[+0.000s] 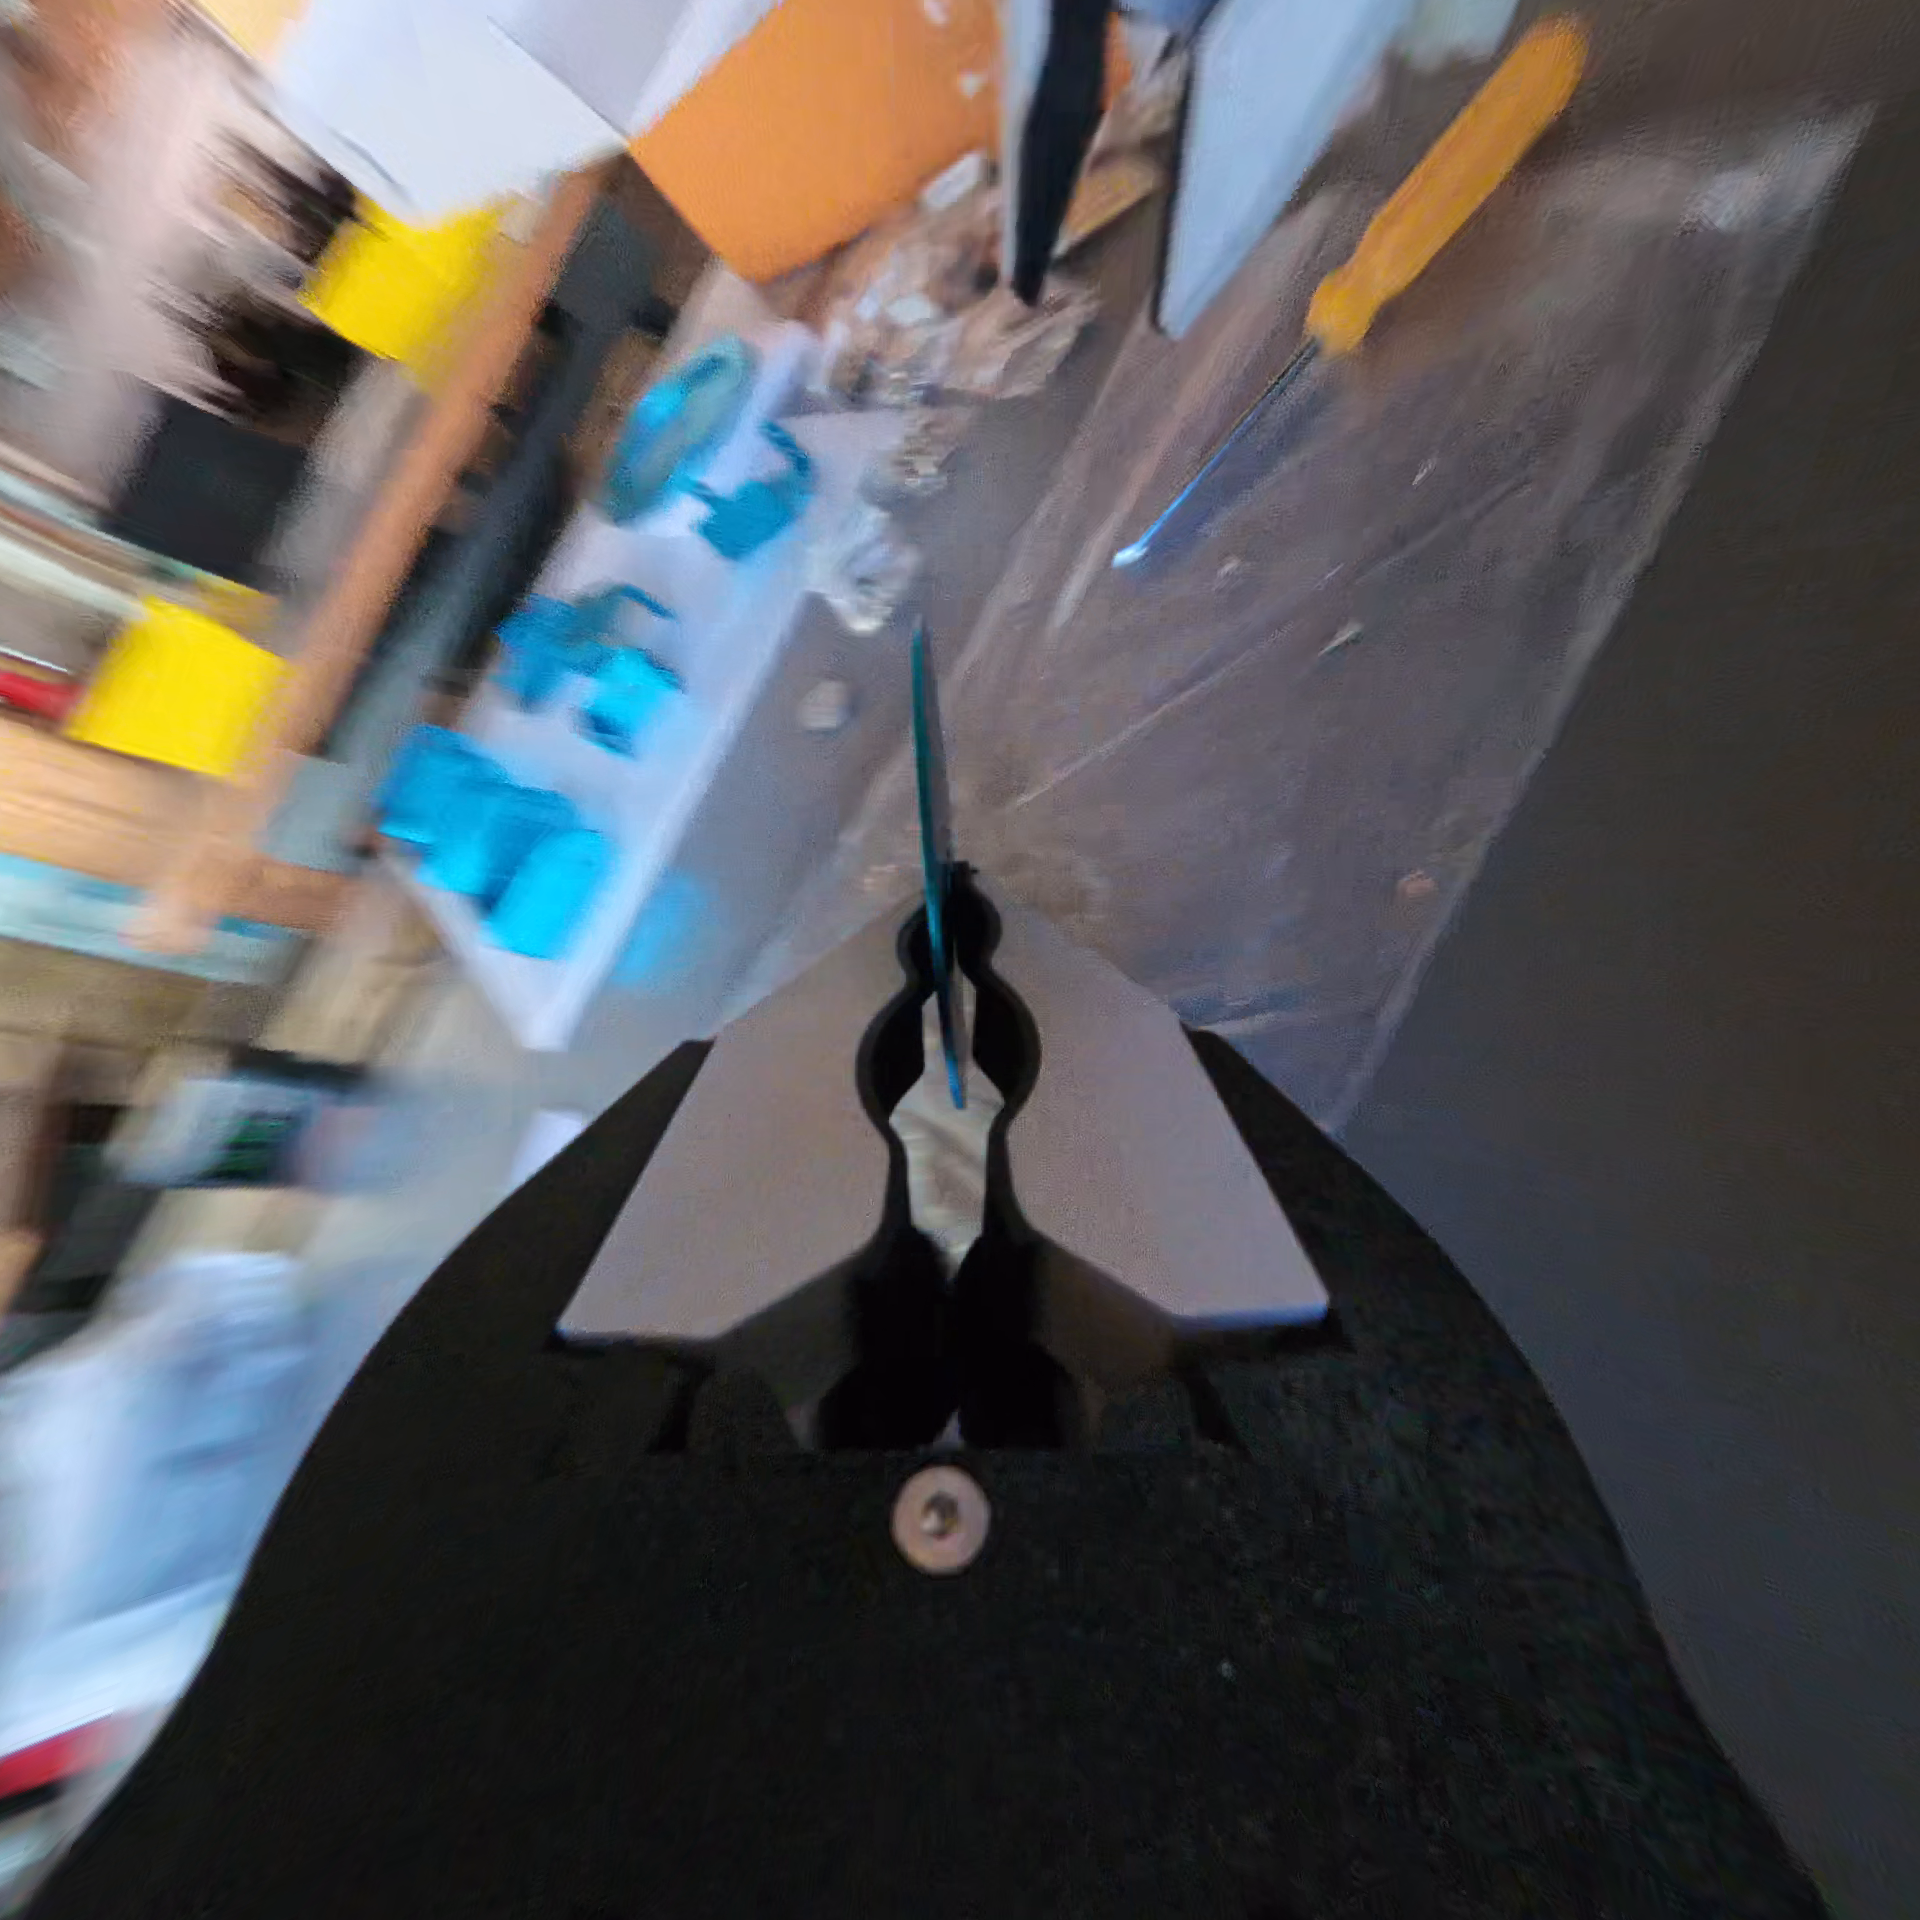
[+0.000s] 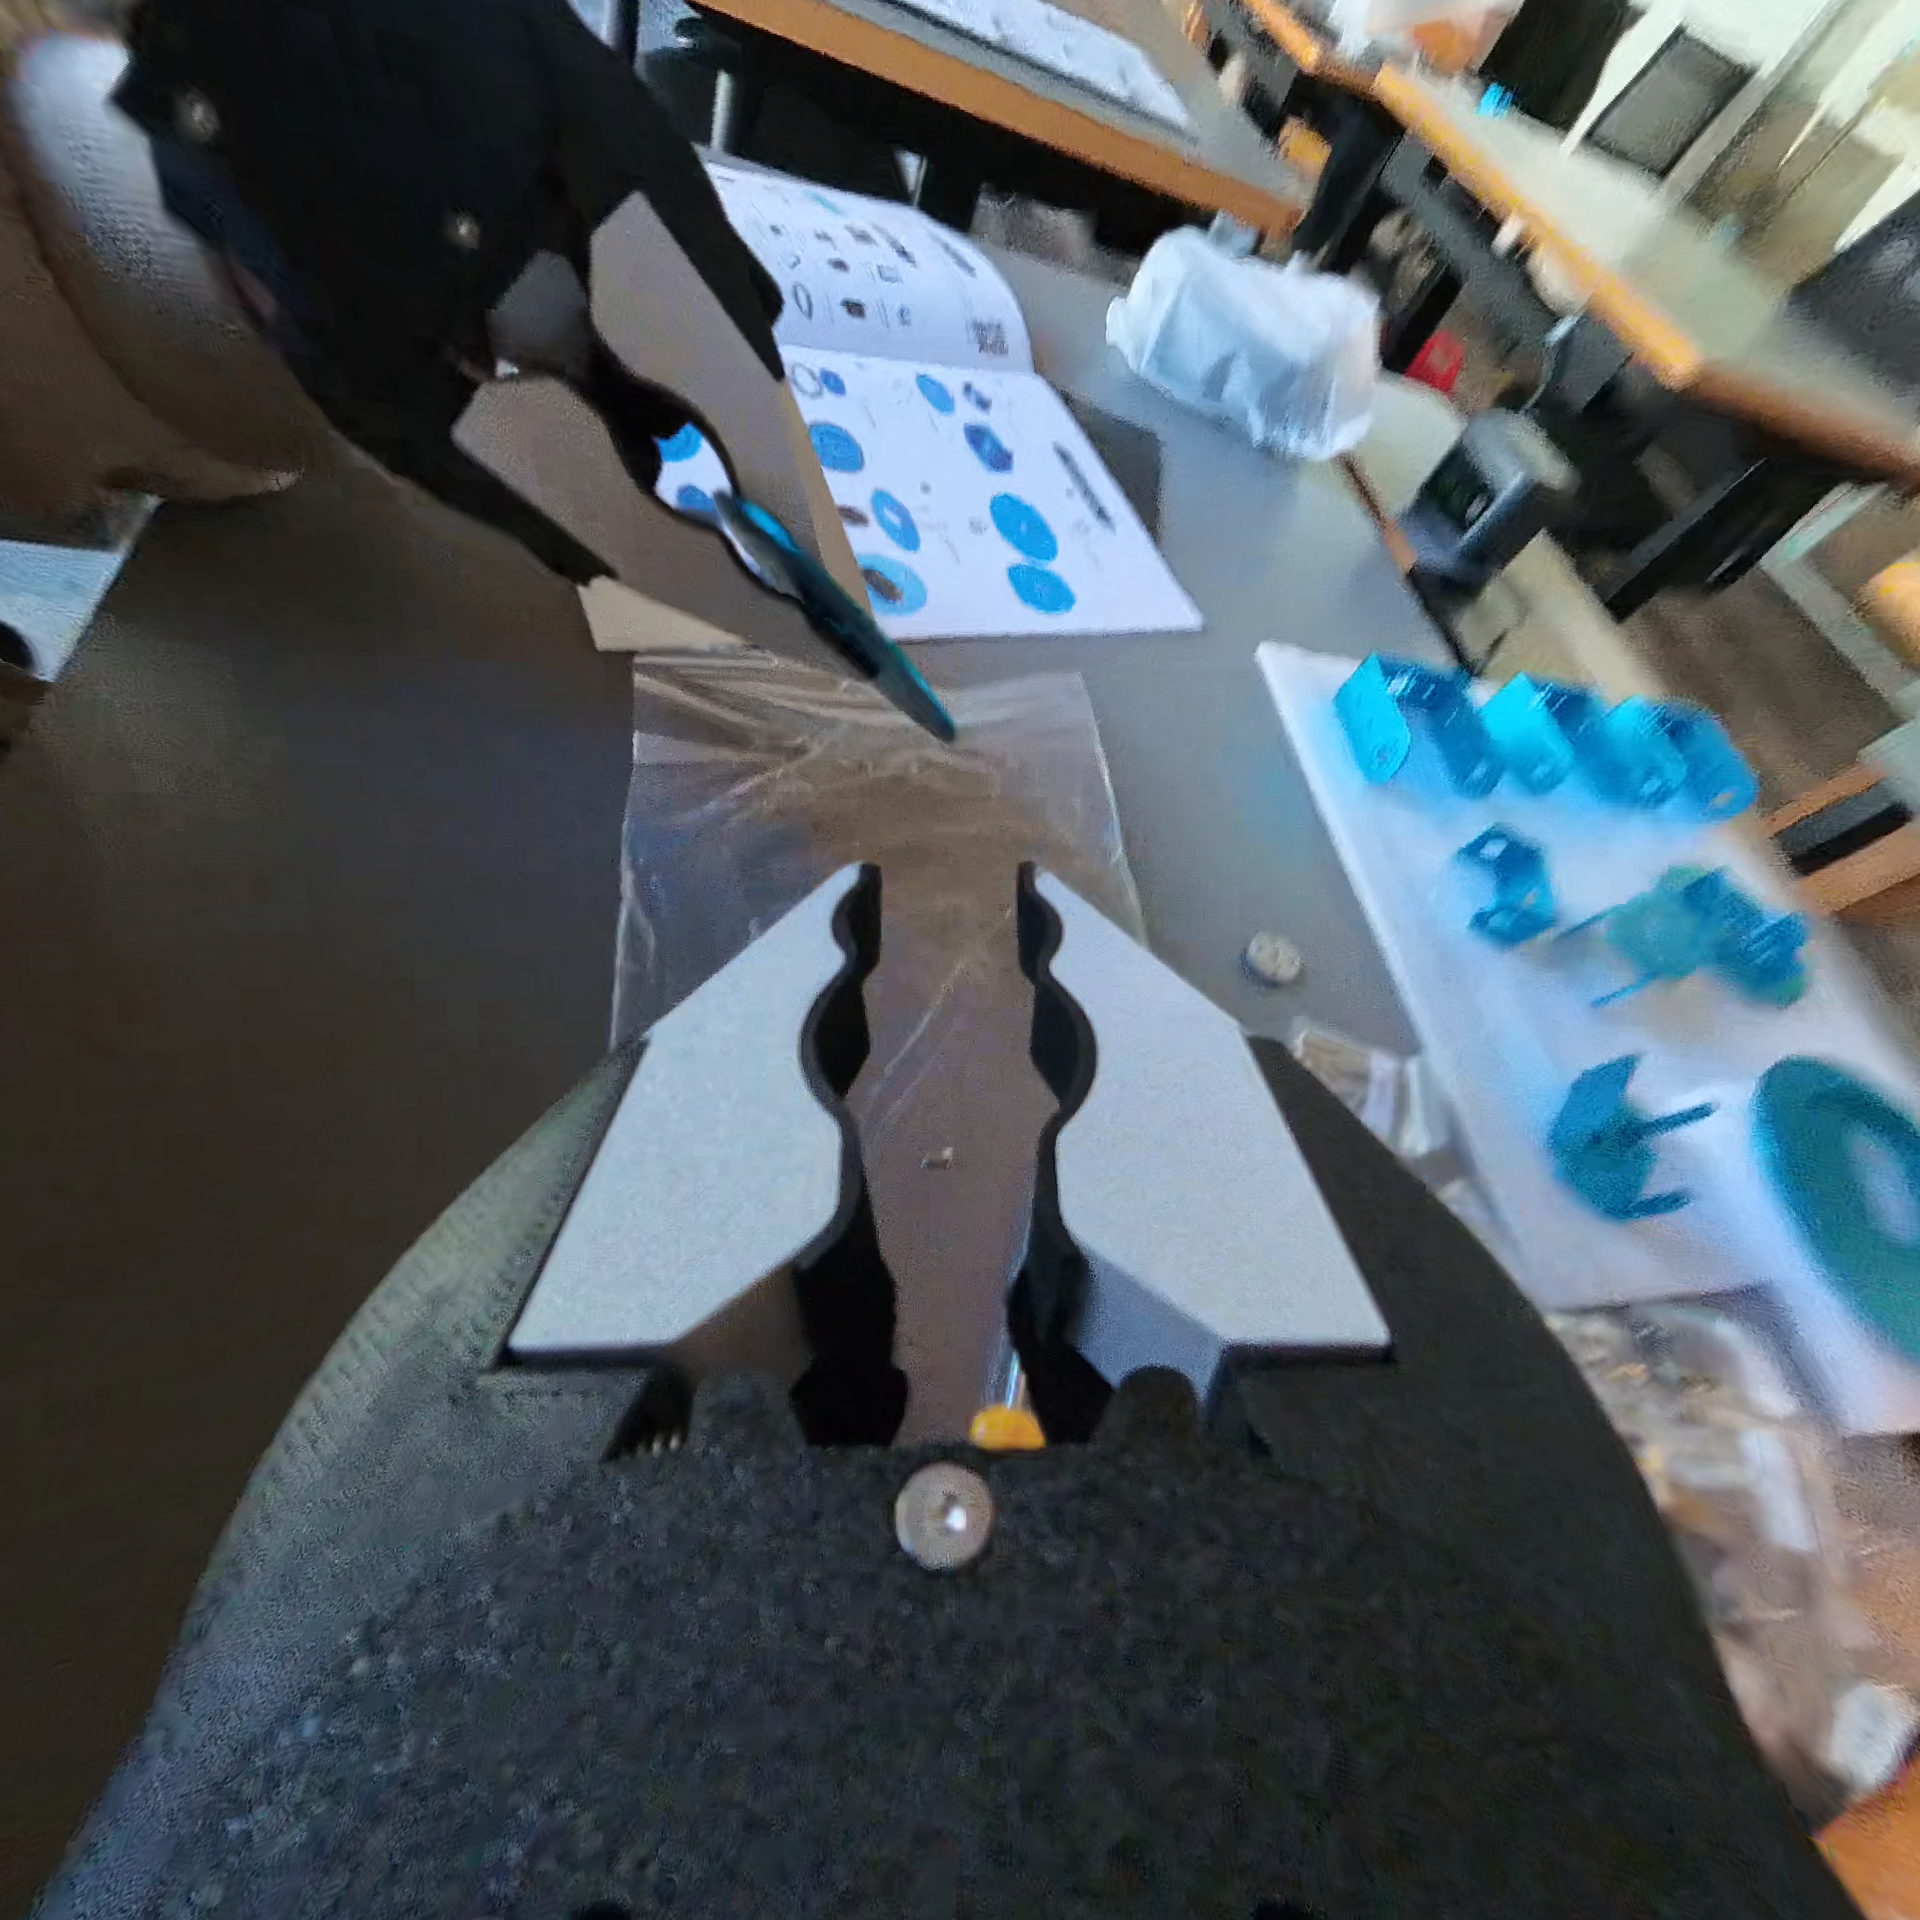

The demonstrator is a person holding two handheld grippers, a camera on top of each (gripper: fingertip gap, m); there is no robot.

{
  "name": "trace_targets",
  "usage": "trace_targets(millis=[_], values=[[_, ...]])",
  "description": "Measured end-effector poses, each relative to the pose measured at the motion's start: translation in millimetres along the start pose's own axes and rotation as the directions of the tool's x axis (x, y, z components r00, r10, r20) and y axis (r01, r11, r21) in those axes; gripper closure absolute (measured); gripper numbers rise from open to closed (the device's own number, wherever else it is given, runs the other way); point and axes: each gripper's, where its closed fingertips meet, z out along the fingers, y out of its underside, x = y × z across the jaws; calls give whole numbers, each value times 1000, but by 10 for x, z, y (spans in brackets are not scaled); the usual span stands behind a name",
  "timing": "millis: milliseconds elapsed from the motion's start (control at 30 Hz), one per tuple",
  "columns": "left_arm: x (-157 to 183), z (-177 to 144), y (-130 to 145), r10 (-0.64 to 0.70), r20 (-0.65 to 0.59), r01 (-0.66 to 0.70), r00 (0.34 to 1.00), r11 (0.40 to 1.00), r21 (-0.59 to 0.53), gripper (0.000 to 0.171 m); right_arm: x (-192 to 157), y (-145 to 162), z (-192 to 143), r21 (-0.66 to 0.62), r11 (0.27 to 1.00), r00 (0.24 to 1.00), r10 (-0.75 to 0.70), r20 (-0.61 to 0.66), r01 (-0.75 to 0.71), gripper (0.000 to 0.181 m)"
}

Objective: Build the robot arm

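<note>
My left gripper (image 1: 951,914) pinched a thin blue plate (image 1: 932,790) edge-on — its length ran straight ahead; my right gripper (image 2: 948,883) hung part-open, empty.

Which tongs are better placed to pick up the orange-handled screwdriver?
Probably the right tongs: open, empty, orange-handled screwdriver right beneath them. The left tongs are shut on a thin blue plate.

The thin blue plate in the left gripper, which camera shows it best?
The right wrist view: the blue plate shows at an angle, clamped in the left gripper. The left wrist view catches only its edge.
</note>
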Motion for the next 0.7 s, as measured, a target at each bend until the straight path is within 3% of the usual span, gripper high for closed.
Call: trace_targets(millis=[33,100,167,267,333,400,567,700], values=[[49,21,17,-136,-98,137,986,991,1,171,38,99,-36,-31,998,998,60,28,-59,158],[85,45,-8,-372,-236,382,898,924,-1,171,46,295,-145,-100,980,978,182,102,-172,157],[235,19,-129,-546,-444,587,710,808,-53,170,0,393,-272,-124,955,943,287,169,-268,158],[262,98,-142,-719,-521,759,459,623,-191,170,-46,586,-485,-190,938,939,318,133,-290,159],[339,105,-202,-738,-587,789,333,559,-255,170,-92,692,-681,-214,932,949,312,55,-294,160],[378,161,-181,-756,-581,795,302,536,-284,171,-324,790,-907,-239,922,945,325,45,-306,164],[387,232,-26,-763,-534,762,363,573,-301,170,-840,1105,-1155,-316,886,932,362,16,-338,168],[346,233,-26,-760,-552,771,343,563,-296,170,-674,928,-969,-210,894,915,404,2,-395,164]])
